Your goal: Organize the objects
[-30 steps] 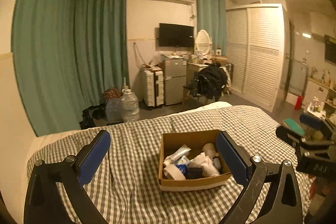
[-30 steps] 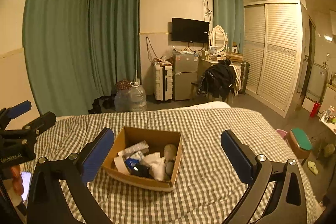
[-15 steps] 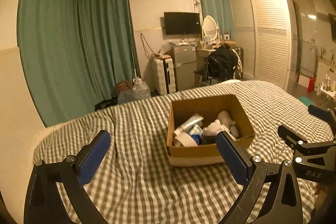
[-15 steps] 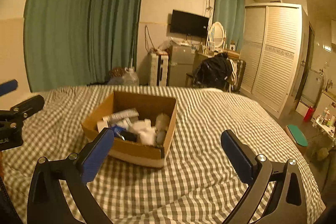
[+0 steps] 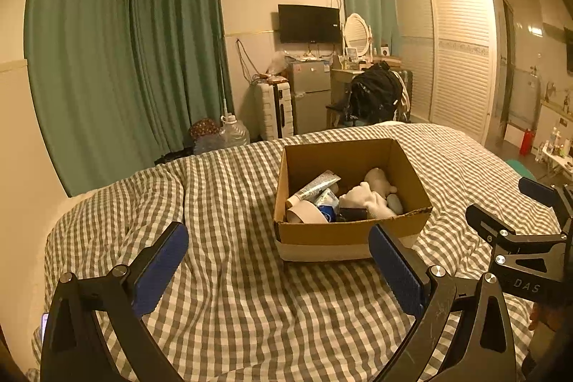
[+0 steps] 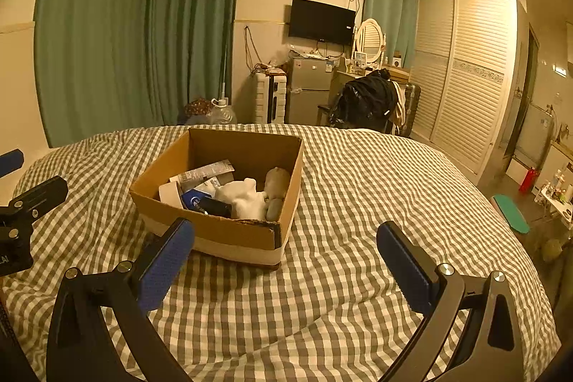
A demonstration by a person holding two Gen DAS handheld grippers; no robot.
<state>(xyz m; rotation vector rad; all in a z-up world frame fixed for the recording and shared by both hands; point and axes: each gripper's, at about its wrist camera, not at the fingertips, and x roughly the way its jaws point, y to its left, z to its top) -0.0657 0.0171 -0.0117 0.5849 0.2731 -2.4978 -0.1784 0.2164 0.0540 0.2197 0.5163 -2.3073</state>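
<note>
- The cardboard box sits on the bed's checked duvet, about mid-width and toward the foot half, open side up.
- Inside lie a white tube, leaning against the left wall with its cap toward the near-left corner, a white plush toy, a blue-labelled packet, a small black item, and a paper cup on its side.
- The left gripper hangs above the duvet with both blue pads spread wide and nothing between them; the box lies straight ahead and slightly right, its near wall just beyond the right pad.
- The right gripper is likewise spread and empty; the box lies ahead and to its left, with the near-right corner closest.
- Judged from both views, the left gripper is the nearer one and better lined up with the contents.
- The tube's long axis runs diagonally from near-left to far-right, so a grasp would want the pads set across it.
- Both grippers are held level, pointing forward and slightly down at the bed.
</note>
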